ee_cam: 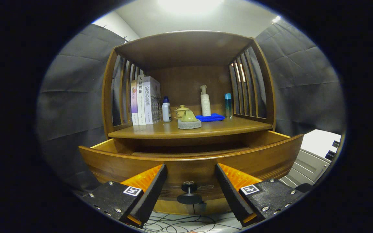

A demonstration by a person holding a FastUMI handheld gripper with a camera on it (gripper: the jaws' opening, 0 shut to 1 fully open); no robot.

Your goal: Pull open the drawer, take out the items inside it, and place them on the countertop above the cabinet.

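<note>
Gripper: fingers spread apart, touching nothing — the knob sits between them.
Drawer: pulled out toward the gripper, its long curved front running left to right, facing near.
Knob: dark, round, on the middle of the drawer front, pointing near.
Countertop: above the drawer — books upright at far left, then a white bottle, a small teapot on a grey stone pad, a pump bottle on a blue cloth, a slim blue bottle at right.
Drawer contents: cannot tell, inside hidden by the front.

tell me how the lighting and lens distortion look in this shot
Gripper view: a ceiling light glares overhead; fisheye bows the drawer front and cabinet top; the drawer's interior is in shadow; the open tool straddles the knob, in focus.
</note>
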